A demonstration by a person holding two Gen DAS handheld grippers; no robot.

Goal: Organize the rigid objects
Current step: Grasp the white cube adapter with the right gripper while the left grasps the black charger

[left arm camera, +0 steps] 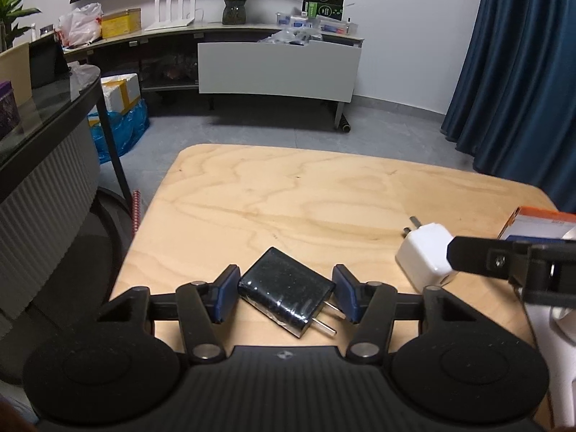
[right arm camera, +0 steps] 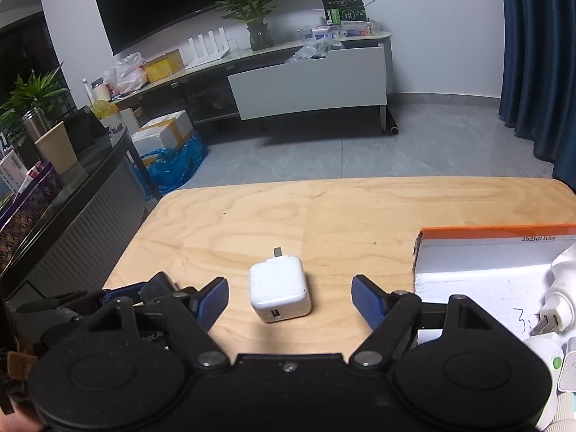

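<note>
On the table [right arm camera: 324, 208] two chargers lie side by side, the left charger [left arm camera: 286, 289] between the jaws of the left gripper [left arm camera: 286, 293], its prongs toward the camera. The right charger [right arm camera: 280, 288] lies between the spread jaws of the right gripper [right arm camera: 289, 300], touching neither. A box [right arm camera: 496, 252] stands at the table's right edge, holding more plugs.

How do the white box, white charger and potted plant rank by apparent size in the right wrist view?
1. white box, cropped by the frame edge
2. white charger
3. potted plant

Charger and plant look close; the plant is far off, so its true size is unsure.
</note>
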